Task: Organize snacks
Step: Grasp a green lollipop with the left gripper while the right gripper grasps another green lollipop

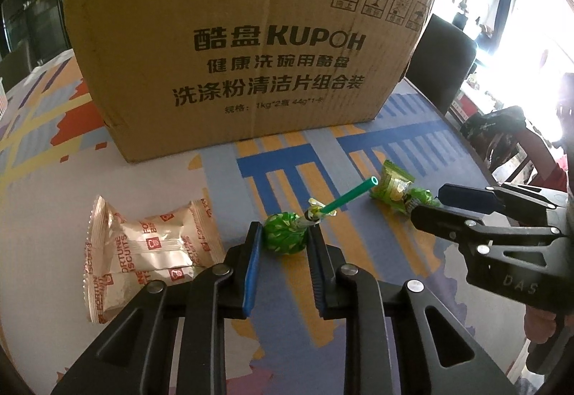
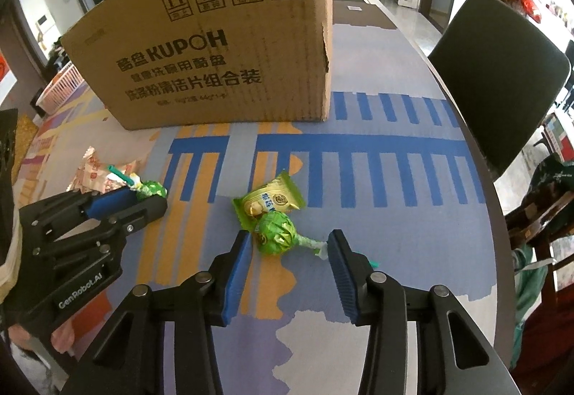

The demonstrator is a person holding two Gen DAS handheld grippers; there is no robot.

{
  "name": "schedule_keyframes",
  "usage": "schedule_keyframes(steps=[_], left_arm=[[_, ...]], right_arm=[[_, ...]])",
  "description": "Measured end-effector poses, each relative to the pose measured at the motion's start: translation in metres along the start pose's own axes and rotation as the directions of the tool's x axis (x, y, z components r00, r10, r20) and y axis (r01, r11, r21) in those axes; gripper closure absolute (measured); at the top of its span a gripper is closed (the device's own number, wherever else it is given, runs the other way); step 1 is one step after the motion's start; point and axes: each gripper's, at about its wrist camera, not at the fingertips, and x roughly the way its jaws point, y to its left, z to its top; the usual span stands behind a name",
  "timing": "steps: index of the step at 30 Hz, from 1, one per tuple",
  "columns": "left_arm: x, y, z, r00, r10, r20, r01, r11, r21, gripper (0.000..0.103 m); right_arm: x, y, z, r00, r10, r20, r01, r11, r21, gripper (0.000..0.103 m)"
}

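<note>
Left gripper (image 1: 283,239) is seen closed on a green lollipop (image 1: 286,233) — both pads touch the wrapped head, and the green stick (image 1: 344,198) points up and away from the fingertips, toward the box (image 1: 247,47). In the right wrist view the same gripper (image 2: 150,196) is seen from the side, low over the table (image 2: 394,233), with the lollipop head (image 2: 152,190) at its tip.

Right gripper (image 2: 288,241) is spread wide; a second lollipop (image 2: 276,233) lies flat on the table between the fingers. Its head is just beside the left pad (image 2: 242,251), and the twisted wrapper end reaches the right pad — real contact cannot be told. Nothing is clamped. Just beyond that head a green-yellow packet (image 2: 271,199) lies flat, touching or slightly under the lollipop. From the left wrist view this packet (image 1: 393,185) is seen right of the left fingers, just ahead of the right gripper (image 1: 430,212).

Left of the left gripper, near its left finger, two gold biscuit packs (image 1: 143,248) lie stacked and overlapping on the table.

The box stands upright straight ahead of both grippers, well beyond the snacks; its inside is not visible. A dark chair (image 2: 502,79) is placed at the table edge, ahead and to the right of the right gripper.
</note>
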Motion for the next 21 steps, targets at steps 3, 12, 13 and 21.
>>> schedule_keyframes(steps=[3, 12, 13, 21], left_arm=[[-0.005, -0.006, 0.000, 1.000, -0.008, 0.009, 0.008, 1.000, 0.002, 0.078], [-0.014, -0.013, -0.007, 1.000, -0.007, 0.006, 0.007, 0.999, -0.033, 0.078], [-0.013, -0.014, -0.007, 1.000, -0.007, 0.003, 0.007, 0.999, -0.035, 0.078], [-0.015, -0.016, -0.007, 1.000, -0.013, 0.008, 0.014, 0.999, -0.042, 0.078]], right_arm=[[-0.004, -0.005, 0.002, 1.000, 0.016, 0.009, -0.016, 1.000, 0.017, 0.058], [-0.007, 0.012, 0.005, 1.000, 0.022, 0.011, -0.020, 0.990, -0.139, 0.059], [-0.006, 0.013, 0.005, 1.000, 0.019, 0.009, -0.017, 0.987, -0.160, 0.059], [0.007, 0.019, 0.005, 0.999, -0.015, -0.044, 0.004, 0.969, -0.247, 0.068]])
